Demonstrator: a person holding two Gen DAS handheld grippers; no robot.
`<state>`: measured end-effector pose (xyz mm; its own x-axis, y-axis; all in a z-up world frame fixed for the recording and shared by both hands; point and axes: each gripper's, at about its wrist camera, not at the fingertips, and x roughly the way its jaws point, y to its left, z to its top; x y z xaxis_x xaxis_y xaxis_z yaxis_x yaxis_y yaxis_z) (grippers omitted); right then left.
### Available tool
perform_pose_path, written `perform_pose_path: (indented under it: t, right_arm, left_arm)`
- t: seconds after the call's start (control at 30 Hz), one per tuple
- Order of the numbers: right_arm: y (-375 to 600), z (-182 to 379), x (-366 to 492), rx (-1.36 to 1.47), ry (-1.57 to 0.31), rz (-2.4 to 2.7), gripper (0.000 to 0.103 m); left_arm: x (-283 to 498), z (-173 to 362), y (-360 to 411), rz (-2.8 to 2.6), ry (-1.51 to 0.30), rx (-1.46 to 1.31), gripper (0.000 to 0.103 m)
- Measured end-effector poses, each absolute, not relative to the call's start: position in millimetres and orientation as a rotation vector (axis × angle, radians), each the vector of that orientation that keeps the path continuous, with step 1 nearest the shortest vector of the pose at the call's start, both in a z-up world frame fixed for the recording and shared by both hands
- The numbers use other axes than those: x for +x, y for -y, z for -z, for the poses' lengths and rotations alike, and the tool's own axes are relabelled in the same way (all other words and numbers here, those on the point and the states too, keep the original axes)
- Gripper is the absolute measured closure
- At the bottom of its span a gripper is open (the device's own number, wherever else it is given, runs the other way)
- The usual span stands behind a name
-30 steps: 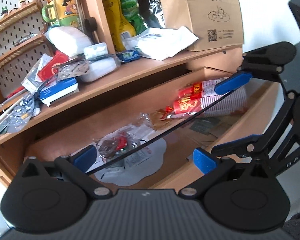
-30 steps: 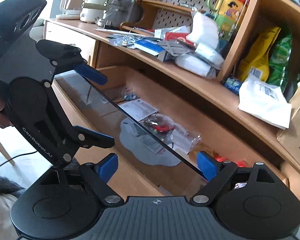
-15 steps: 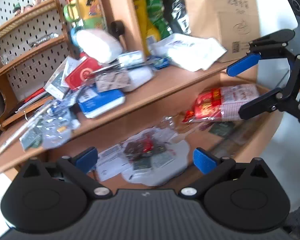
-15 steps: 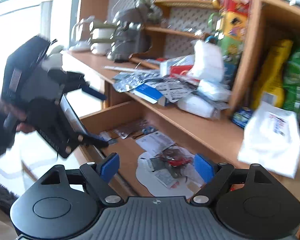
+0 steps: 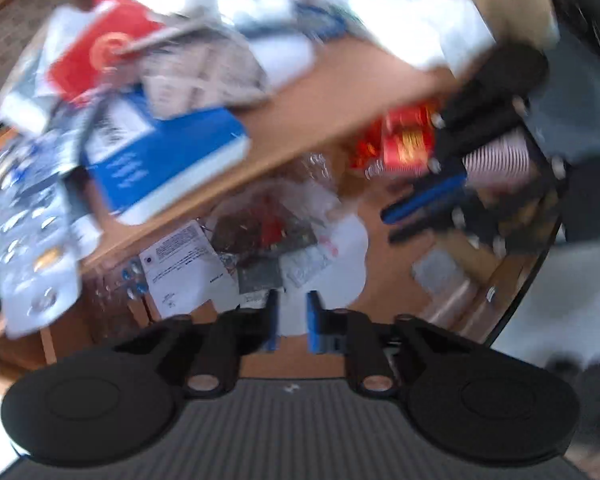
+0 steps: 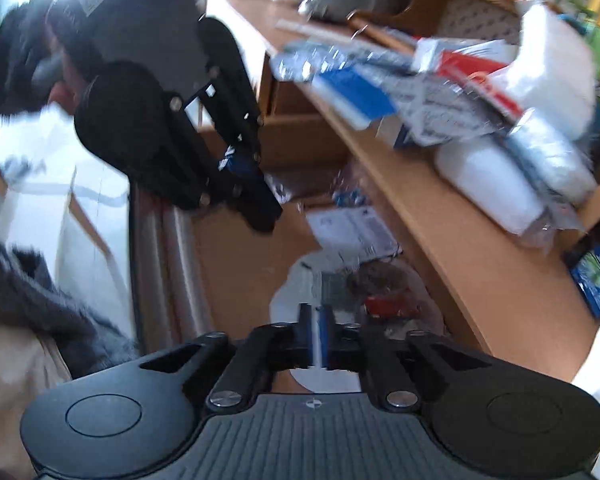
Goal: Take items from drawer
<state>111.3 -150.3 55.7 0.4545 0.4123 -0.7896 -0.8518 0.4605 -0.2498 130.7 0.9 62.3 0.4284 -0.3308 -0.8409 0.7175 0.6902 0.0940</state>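
Both views are motion-blurred. The open wooden drawer (image 5: pixel 388 264) holds a white scalloped mat (image 5: pixel 340 272), a clear bag of red and dark bits (image 5: pixel 268 228), a printed leaflet (image 5: pixel 184 264), a small grey packet (image 5: pixel 436 276) and a red-printed sleeve of paper cups (image 5: pixel 404 144). My left gripper (image 5: pixel 293 320) hangs over the mat's near edge, pads almost together with nothing between them. My right gripper (image 6: pixel 317 332) is shut and empty above the mat (image 6: pixel 296 280), near the bag (image 6: pixel 384 300). Each gripper shows in the other's view: right gripper (image 5: pixel 416 216), left gripper (image 6: pixel 256 200).
The shelf directly over the drawer is piled with a blue-and-white box (image 5: pixel 160 168), a red box (image 5: pixel 96 48), blister packs (image 5: pixel 32 240) and white bags (image 6: pixel 496 184). The drawer's front edge (image 6: pixel 160 260) lies at the left. A fuzzy grey sleeve (image 6: pixel 28 308) is beside it.
Both grippers went from wide open to shut and tipped down closer over the drawer. The long dark strip seen between the fingers a second ago is gone.
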Motion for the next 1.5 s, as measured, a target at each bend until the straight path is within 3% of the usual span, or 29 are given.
perform_pose_path:
  t: [0.27, 0.57, 0.73, 0.77, 0.8, 0.87, 1.0, 1.1, 1.2, 1.5]
  right_arm:
    - [143, -38, 119, -0.918, -0.642, -0.938, 0.103]
    - [139, 20, 120, -1.146, -0.543, -0.948, 0.102]
    - [147, 28, 130, -1.065, -0.528, -0.972, 0.099]
    - [149, 30, 130, -1.075, -0.513, -0.977, 0.099]
    - [150, 33, 131, -1.082, -0.512, -0.975, 0.098]
    - [154, 38, 136, -1.087, -0.517, -0.978, 0.098]
    - [164, 53, 148, -1.134, -0.516, -0.909, 0.097]
    - [172, 57, 158, -1.078, -0.486, -0.855, 0.092]
    - [168, 66, 166, -1.044, -0.496, -0.856, 0.069]
    - [153, 79, 165, -1.06, -0.451, -0.854, 0.07]
  left_arm:
    - [143, -45, 14, 0.822, -0.905, 0.757, 0.099]
    - [149, -10, 35, 0.913, -0.798, 0.969, 0.098]
    - [149, 7, 41, 0.938, -0.709, 0.982, 0.086]
    - [149, 8, 42, 0.93, -0.686, 0.978, 0.073]
    - [149, 10, 43, 0.923, -0.663, 0.974, 0.065]
    - [149, 12, 44, 0.915, -0.602, 0.964, 0.061]
    - [149, 17, 46, 0.921, -0.549, 0.933, 0.03]
    - [150, 19, 50, 0.912, -0.529, 0.877, 0.018]
    - [158, 21, 53, 0.887, -0.55, 0.826, 0.015]
    - [178, 39, 50, 0.8, -0.68, 0.743, 0.015]
